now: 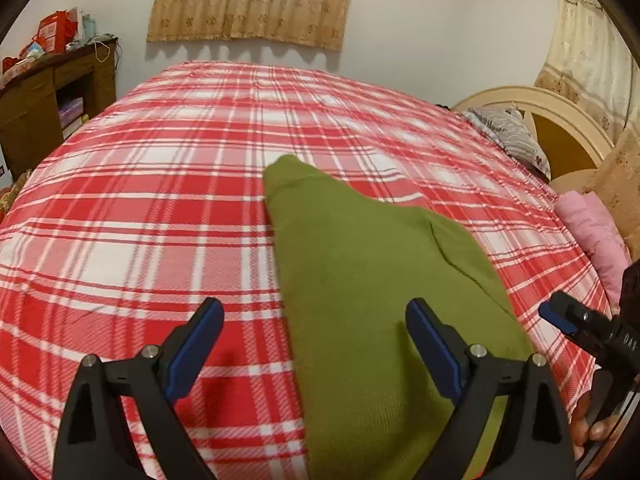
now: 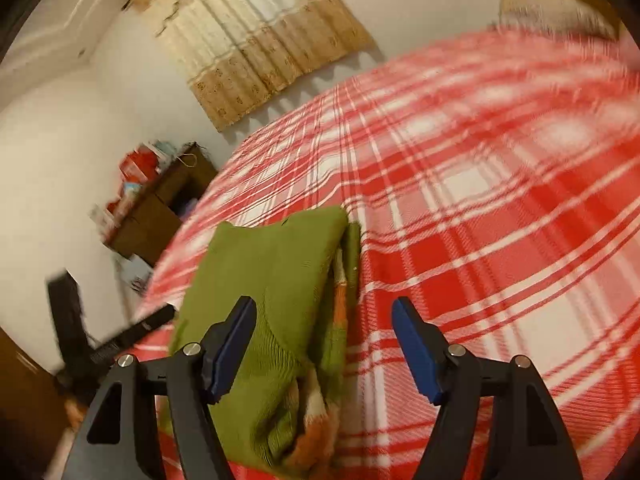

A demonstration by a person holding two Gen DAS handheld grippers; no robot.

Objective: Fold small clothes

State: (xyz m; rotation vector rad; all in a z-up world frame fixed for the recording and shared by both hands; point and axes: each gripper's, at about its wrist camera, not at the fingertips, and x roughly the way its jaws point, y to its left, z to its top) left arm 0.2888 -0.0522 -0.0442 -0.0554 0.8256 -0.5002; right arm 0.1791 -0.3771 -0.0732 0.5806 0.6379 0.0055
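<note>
Left wrist view: folded green knit garment lies on red-and-white plaid bedspread; both hand-held grippers, left and right, gape empty.

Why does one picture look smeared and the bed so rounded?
Right wrist view: motion blur smears the plaid bedspread and the cabinet, while the green garment stays fairly sharp. Left wrist view: much crisper; the fisheye lens bulges the bedspread into a dome, with dark corners in both views.

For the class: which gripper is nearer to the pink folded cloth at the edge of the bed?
Right. In the left wrist view the right gripper reaches in just below the pink folded cloth, while the left gripper sits farther across the bed, over the green garment.
</note>
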